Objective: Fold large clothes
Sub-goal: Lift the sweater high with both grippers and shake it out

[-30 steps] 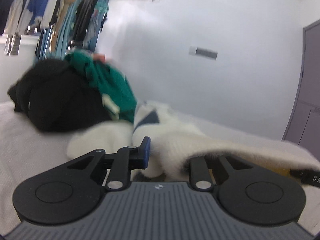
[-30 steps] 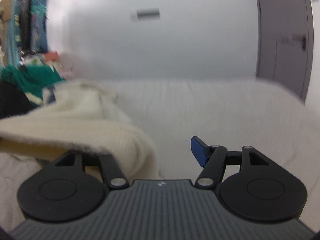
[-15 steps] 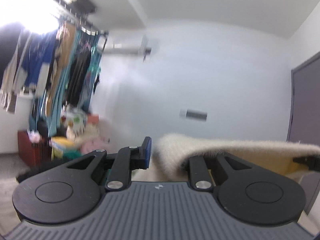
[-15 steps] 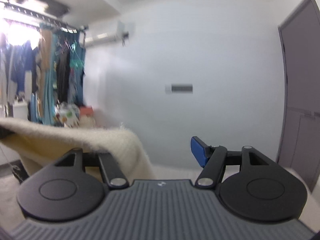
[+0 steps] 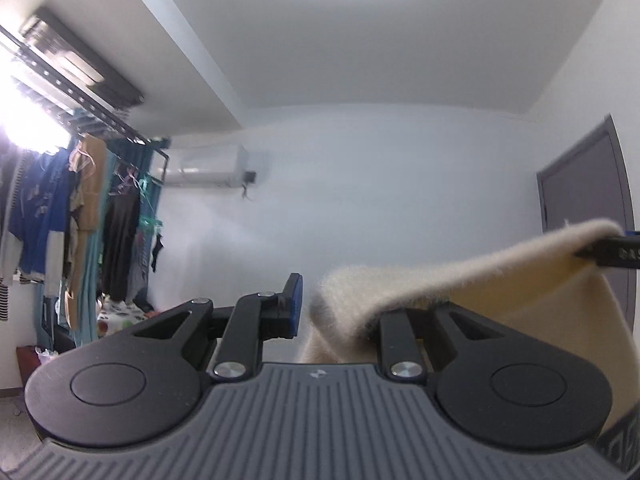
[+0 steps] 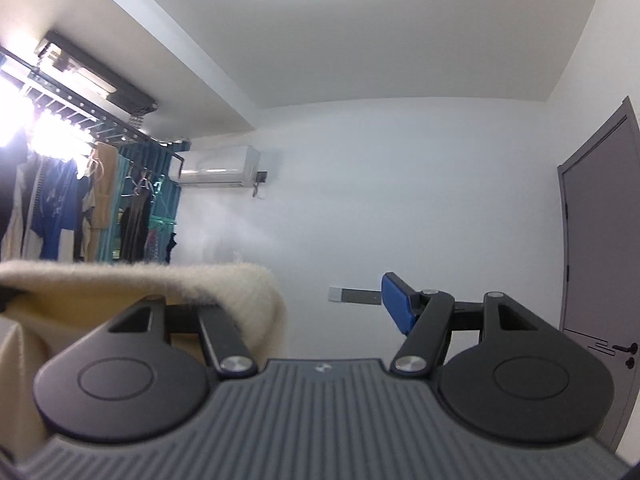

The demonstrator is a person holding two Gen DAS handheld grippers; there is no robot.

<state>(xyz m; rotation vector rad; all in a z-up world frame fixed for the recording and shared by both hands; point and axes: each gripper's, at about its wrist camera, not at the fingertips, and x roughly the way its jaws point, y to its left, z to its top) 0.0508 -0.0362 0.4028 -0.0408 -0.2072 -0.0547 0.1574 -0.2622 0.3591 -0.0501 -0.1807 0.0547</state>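
Up close, the left gripper (image 5: 320,312) has the fluffy cream fleece garment (image 5: 460,272) draped over its right-hand finger with a visible gap to the blue-padded one, its jaws opening, so whether it pinches at all I cannot tell. The right gripper (image 6: 332,312) stands wide, with the same fleece over its left finger only. Both point a little above level, the cloth's long edge stretched sideways between them, with the white wall air conditioner (image 6: 216,170) beyond.

The fluffy cream garment (image 5: 460,272) hangs raised in the air, its top edge stretched sideways, smooth pale lining showing underneath.
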